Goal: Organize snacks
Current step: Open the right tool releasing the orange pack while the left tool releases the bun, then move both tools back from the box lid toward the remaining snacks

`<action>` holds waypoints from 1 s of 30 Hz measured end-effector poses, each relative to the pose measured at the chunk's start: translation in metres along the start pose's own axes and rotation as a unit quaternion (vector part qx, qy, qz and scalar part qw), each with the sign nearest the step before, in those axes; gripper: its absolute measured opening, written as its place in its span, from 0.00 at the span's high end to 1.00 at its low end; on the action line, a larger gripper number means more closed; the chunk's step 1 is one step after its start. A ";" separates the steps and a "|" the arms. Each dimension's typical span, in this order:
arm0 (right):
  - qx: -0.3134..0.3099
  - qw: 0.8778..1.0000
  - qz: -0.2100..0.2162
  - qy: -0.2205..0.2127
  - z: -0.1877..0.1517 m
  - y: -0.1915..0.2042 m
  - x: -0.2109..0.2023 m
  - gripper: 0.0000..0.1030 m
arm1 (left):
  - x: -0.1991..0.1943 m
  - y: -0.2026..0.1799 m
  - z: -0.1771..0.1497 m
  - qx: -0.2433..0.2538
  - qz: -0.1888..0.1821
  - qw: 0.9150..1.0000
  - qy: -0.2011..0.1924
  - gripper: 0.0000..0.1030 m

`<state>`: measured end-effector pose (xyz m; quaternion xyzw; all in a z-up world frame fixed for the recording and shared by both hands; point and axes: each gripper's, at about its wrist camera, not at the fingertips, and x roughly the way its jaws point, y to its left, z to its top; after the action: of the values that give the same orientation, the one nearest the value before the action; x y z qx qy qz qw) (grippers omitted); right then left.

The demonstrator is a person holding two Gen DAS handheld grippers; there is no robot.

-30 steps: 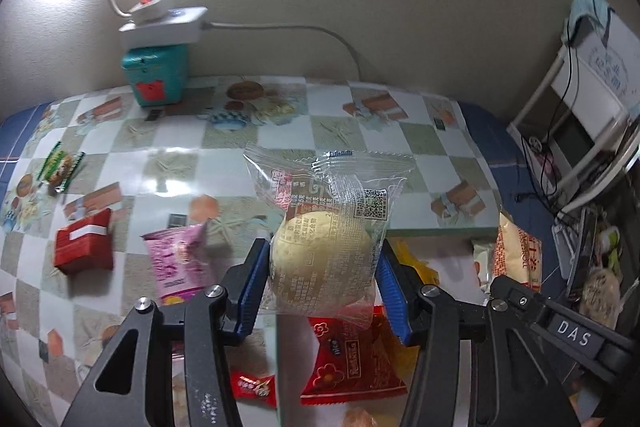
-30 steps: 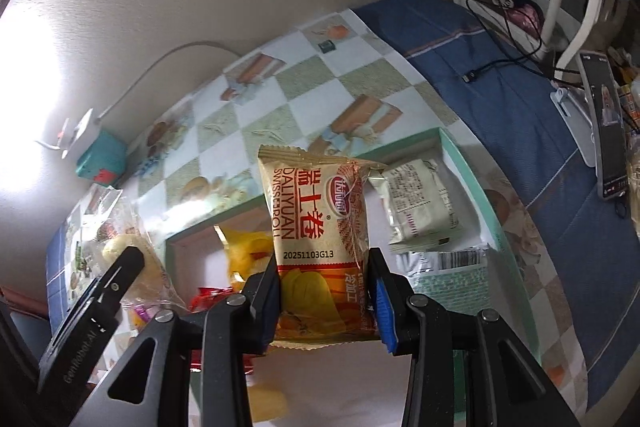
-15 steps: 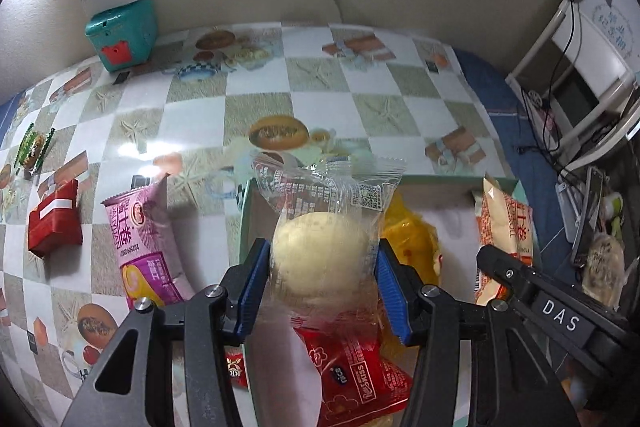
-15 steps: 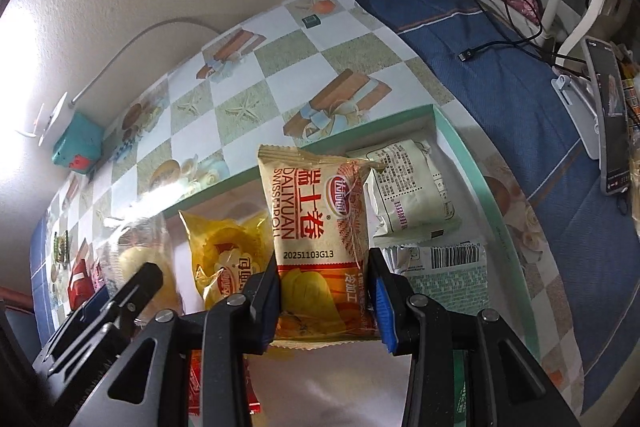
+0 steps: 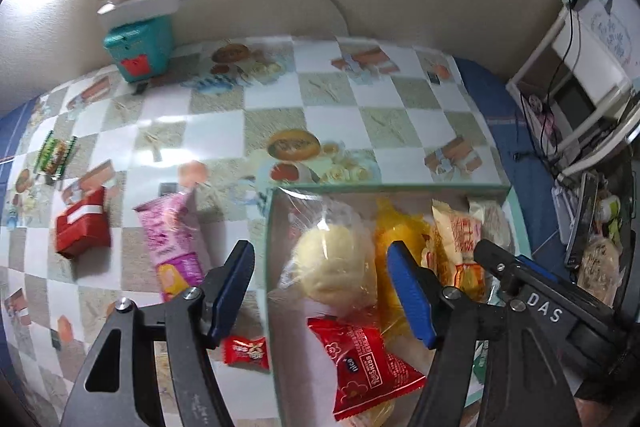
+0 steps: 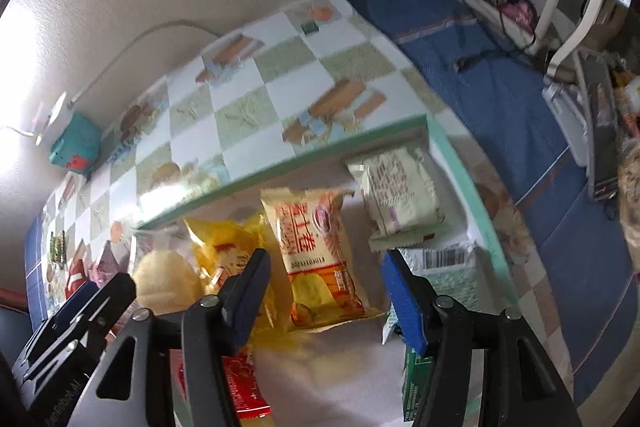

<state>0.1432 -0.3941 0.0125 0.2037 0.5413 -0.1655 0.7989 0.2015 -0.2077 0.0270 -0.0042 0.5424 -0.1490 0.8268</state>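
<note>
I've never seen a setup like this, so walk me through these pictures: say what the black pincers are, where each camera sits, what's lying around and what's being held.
Each picture comes from a camera mounted on a hand-held two-finger gripper, looking along its blue-padded fingers. A person holds one in each hand; there is no robot arm.

The left gripper is opening above a clear-wrapped bun, its pads clear of it. The right gripper is opening around an orange Swiss roll pack, also let go.

Both snacks lie in a green-rimmed box with other packets. Outside, on the checked tablecloth, lie a pink packet, a red box and a small red candy. Nothing is held.
</note>
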 end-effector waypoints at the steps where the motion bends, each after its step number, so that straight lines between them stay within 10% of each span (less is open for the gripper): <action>1: -0.001 1.000 0.001 -0.009 0.001 0.001 -0.006 0.28 | -0.007 0.004 0.002 -0.006 0.001 1.000 -0.007 0.29; 8: -0.017 0.998 0.023 -0.052 0.005 0.018 -0.035 0.00 | -0.042 0.052 0.010 -0.048 0.058 0.996 -0.055 0.13; 19: -0.048 0.997 0.039 -0.051 -0.005 0.056 -0.035 0.00 | -0.076 0.171 -0.003 -0.169 0.157 0.969 -0.087 0.02; 30: -0.118 0.990 0.069 -0.038 -0.033 0.135 -0.027 0.00 | -0.081 0.254 -0.027 -0.241 0.179 0.951 -0.076 0.02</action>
<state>0.1725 -0.2599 0.0462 0.1382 0.5105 -0.0522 0.8471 0.2085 0.0594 0.0452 -0.1176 0.4894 0.1379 0.8530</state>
